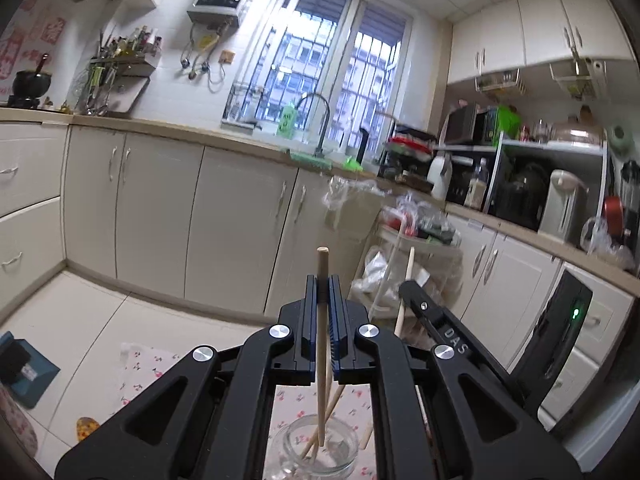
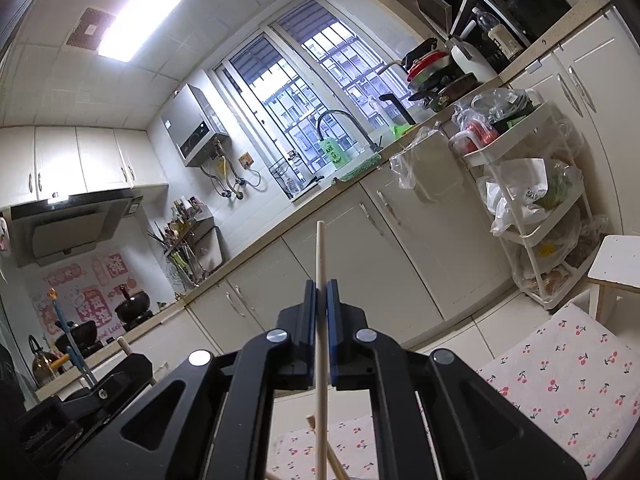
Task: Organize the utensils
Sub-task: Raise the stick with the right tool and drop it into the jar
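My left gripper (image 1: pixel 322 284) is shut on a wooden chopstick (image 1: pixel 322 320) that stands upright, its lower end inside a clear glass jar (image 1: pixel 320 450) below the jaws. The jar holds other chopsticks (image 1: pixel 334 404) leaning in it. My right gripper (image 2: pixel 321 290) is shut on another wooden chopstick (image 2: pixel 320 256), held upright above the cherry-print cloth (image 2: pixel 560 380). The right gripper also shows in the left wrist view (image 1: pixel 416 292), just right of the left one, with its chopstick (image 1: pixel 409 268). The left gripper shows at lower left of the right wrist view (image 2: pixel 120 368).
A cherry-print cloth (image 1: pixel 144 364) covers the table under the jar. Cream kitchen cabinets (image 1: pixel 160 208) and a counter with a sink tap (image 1: pixel 320 120) lie ahead. A white rolling cart (image 2: pixel 532 200) with bags stands at the right. A white stool (image 2: pixel 616 264) is near the cloth.
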### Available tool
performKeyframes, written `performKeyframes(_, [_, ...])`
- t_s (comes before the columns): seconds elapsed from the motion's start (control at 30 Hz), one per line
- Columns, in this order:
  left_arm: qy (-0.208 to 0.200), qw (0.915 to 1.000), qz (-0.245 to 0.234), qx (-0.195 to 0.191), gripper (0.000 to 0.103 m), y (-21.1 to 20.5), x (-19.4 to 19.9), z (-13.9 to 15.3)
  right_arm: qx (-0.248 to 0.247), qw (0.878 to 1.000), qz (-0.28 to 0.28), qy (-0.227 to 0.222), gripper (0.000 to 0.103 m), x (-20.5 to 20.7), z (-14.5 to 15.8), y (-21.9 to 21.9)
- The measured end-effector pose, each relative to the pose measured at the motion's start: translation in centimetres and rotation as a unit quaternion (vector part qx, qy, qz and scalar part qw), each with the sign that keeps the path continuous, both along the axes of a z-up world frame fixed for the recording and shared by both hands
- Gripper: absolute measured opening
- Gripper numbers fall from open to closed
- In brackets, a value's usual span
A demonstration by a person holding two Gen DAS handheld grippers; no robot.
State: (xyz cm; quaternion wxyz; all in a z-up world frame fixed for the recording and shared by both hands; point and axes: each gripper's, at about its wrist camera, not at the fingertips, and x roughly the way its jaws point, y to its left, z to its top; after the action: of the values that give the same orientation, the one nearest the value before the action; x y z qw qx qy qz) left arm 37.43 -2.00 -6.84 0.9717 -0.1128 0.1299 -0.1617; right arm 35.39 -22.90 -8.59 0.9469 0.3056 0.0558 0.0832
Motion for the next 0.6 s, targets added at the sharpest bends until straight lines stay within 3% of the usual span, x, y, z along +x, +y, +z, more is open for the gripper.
performKeyframes(0.33, [0.062,0.9976,-0.016,0.027,0.005,-0.6,2.1,-4.0,-0.027,0.999,0.007,0.031,0.006,0.7,-3.5,1.2])
performKeyframes(0.6, [0.109,0.9925,-0.036,0.040,0.005,-1.0,2.8,-6.5,-0.052,0.997,0.029,0.051,0.006,-1.0,-5.3,1.8])
